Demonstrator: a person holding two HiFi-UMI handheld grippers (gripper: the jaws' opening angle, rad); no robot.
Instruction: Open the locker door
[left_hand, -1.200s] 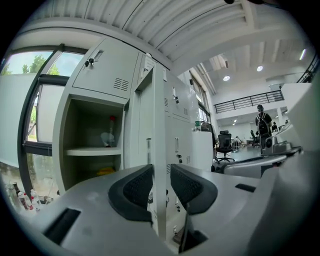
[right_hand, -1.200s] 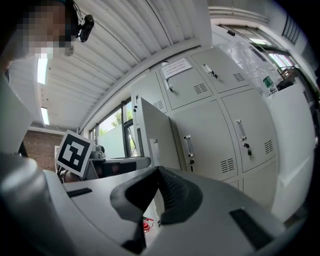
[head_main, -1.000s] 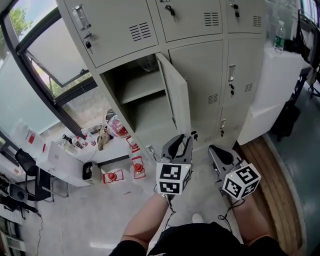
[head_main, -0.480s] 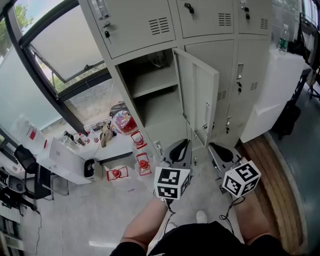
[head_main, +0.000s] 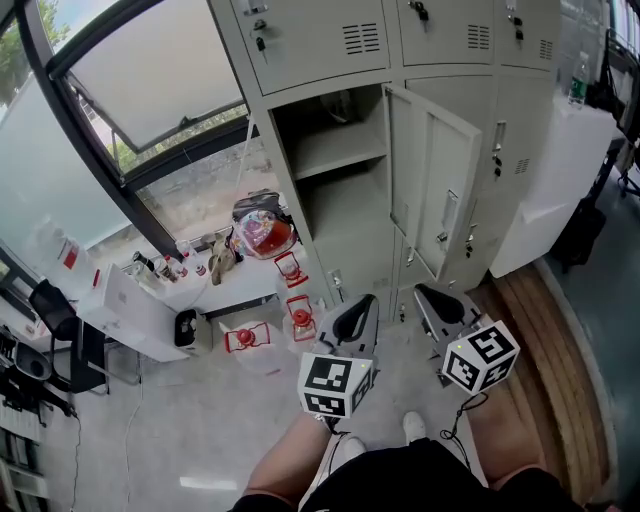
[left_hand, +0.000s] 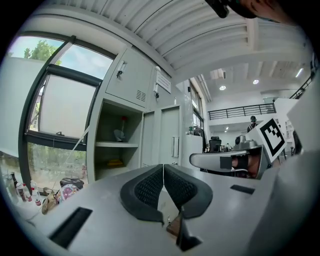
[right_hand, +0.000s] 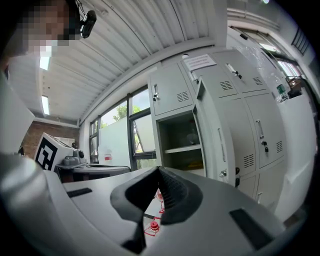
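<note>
The grey locker block fills the top of the head view. Its middle door (head_main: 437, 190) stands swung out to the right, baring a compartment (head_main: 340, 190) with one shelf. Both grippers hang level over the floor, well short of the door and touching nothing. My left gripper (head_main: 362, 303) has just been closing; its jaws now meet with nothing between them. In the left gripper view, the gripper (left_hand: 163, 167) faces the open compartment (left_hand: 117, 145) and the door (left_hand: 170, 142). My right gripper (head_main: 428, 295) is shut and empty, and the right gripper view shows this gripper (right_hand: 159, 170) facing the door (right_hand: 215, 135).
Red lantern-like items (head_main: 298, 315) sit on the floor by the locker's foot. A pink bag (head_main: 265, 232) and a low white table (head_main: 150, 320) with bottles stand at left under the window. A white cabinet (head_main: 560, 180) and a wooden floor strip (head_main: 545, 380) are at right.
Both grippers have drawn back from the locker. The door has swung from nearly edge-on to wide open toward the right. The left jaws have closed.
</note>
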